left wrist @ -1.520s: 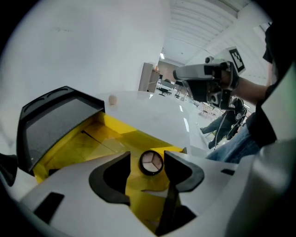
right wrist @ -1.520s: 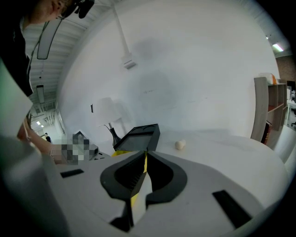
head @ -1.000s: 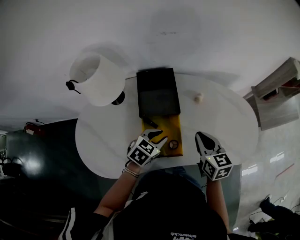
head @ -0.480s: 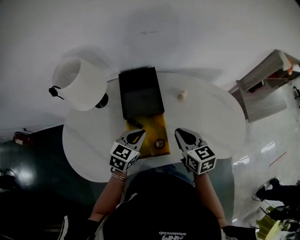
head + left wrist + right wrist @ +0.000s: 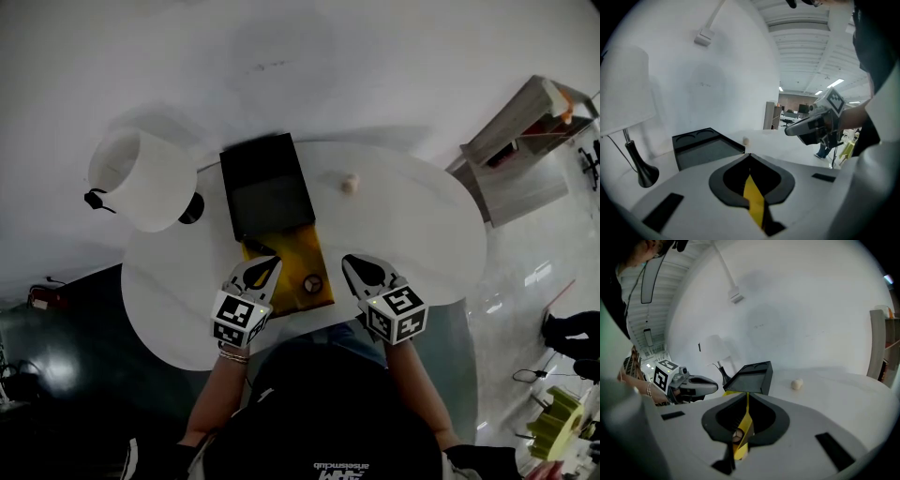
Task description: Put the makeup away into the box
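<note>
- Left tongs (image 5: 262, 270) and right tongs (image 5: 361, 270), both pressed together and empty, are hovering at the tabletop's (image 5: 422, 244) near edge.
- A round compact (image 5: 312, 282) is lying on the yellow part of the box (image 5: 267, 192).
- A pale piece (image 5: 349, 182) is apparently still waiting outside, far right.

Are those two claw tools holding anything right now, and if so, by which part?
Nothing, as far as shows: the left gripper and the right gripper are both shut and empty, with the yellow mat showing through their gaps.
</note>
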Tool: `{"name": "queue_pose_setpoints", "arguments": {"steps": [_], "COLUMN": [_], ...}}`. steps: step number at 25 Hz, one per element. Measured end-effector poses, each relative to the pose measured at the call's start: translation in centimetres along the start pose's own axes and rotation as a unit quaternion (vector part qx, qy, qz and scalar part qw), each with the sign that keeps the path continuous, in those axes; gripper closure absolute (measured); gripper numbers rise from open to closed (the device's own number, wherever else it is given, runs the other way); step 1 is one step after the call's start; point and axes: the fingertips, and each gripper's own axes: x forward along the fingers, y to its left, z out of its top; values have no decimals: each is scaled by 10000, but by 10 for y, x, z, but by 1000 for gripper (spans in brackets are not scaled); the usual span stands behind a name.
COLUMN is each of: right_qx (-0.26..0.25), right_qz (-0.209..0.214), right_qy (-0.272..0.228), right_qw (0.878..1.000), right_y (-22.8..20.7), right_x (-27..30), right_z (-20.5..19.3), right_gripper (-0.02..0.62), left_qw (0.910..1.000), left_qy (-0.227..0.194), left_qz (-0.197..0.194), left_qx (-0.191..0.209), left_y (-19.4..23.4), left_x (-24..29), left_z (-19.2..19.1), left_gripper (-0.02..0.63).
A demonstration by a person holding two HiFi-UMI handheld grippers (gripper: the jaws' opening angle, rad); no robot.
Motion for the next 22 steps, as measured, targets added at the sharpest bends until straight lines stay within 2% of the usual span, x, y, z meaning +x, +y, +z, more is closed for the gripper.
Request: {"name": "queue_pose_setpoints", "arguments": {"steps": [5,12,16,22], "right_qx": [-27,-156,-182,-355], "right_qz": [16,13,-3,-7], "right_qy": [37,134,223,292], "right_qw": [10000,9998,9996,9989], "right_y": [2,2,-3,-14], "right_x": [-2,-4,1,14], "right_z": [-1,-2,-2,8], "right_gripper": [566,565,565,565], "left_qw": [9992,9983,9977,9969], "left_qy": [-230,-433,-576,-592], "left_qz": [-180,-300,-246,-118], "left_qx": [-276,-258,-261,-507], "left_y": [-7,-10,-7,-6], "left_x": [-4,-10,-23,-38], "left_z": [7,16,22,10], "left_gripper": [589,589,589,589]}}
